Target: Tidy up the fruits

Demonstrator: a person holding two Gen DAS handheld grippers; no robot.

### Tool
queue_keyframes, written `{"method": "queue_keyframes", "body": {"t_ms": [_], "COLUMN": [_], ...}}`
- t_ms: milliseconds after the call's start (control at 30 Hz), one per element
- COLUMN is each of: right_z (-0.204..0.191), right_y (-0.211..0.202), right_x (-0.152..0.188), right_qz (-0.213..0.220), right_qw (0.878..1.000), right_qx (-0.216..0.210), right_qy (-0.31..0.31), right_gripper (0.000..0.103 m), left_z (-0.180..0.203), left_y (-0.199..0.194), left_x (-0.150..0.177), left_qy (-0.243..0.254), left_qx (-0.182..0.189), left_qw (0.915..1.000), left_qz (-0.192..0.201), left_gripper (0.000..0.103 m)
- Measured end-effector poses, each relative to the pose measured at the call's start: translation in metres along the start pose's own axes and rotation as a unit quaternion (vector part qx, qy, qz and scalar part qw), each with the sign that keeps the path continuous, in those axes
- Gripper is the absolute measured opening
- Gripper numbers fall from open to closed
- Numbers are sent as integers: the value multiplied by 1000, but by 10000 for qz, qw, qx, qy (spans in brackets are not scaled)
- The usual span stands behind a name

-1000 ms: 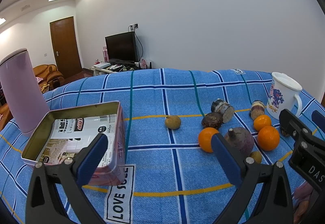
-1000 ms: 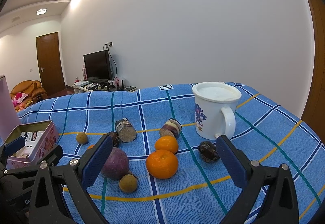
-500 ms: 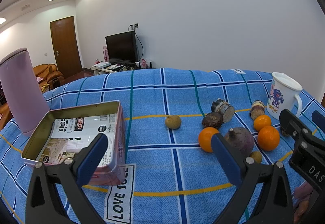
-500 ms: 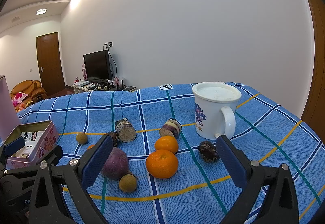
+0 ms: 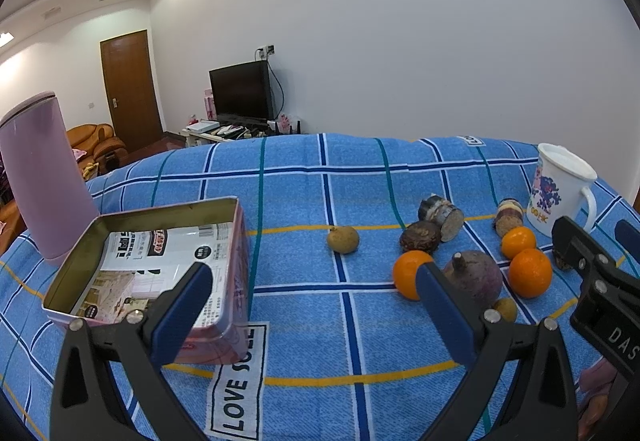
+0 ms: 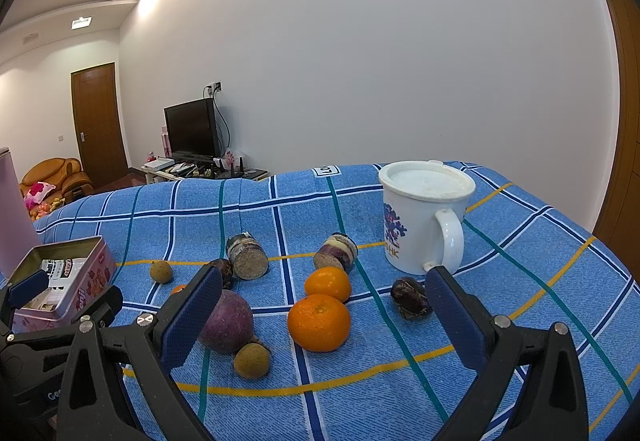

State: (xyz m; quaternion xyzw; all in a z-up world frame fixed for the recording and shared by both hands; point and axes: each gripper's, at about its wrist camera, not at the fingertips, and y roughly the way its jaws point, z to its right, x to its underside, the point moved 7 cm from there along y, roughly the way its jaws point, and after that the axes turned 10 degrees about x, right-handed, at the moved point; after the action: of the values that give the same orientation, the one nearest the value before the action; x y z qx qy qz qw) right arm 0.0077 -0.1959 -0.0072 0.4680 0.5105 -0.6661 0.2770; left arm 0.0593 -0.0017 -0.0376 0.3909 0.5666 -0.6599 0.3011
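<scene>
Left gripper and right gripper hover level, spread wide, empty.

Blue tablecloth checked with white-edged navy, teal and yellow lines, filling the lower frame. Centre: three orange mandarins, a dull purple round fruit and tan-brown longans. Right of centre: white mug printed with a blue-and-pink motif. Lower left: pink tin with gold interior. Left edge: pale lilac cylinder. Foreground: black grippers with blue finger pads.
</scene>
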Motion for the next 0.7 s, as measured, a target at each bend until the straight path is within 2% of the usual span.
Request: {"method": "queue_keyframes", "body": {"t_ms": [700], "right_z": [-2], "right_y": [0], "right_x": [1], "right_qz": [-9], "right_qw": [10000], "right_qx": [6], "right_qy": [-31], "right_gripper": [102], "left_z": [-4], "left_y": [-1], "left_x": [1], "left_qy": [-39], "left_qx": [-43], "left_qw": [10000], "left_qz": [-17], "left_gripper": [103]}}
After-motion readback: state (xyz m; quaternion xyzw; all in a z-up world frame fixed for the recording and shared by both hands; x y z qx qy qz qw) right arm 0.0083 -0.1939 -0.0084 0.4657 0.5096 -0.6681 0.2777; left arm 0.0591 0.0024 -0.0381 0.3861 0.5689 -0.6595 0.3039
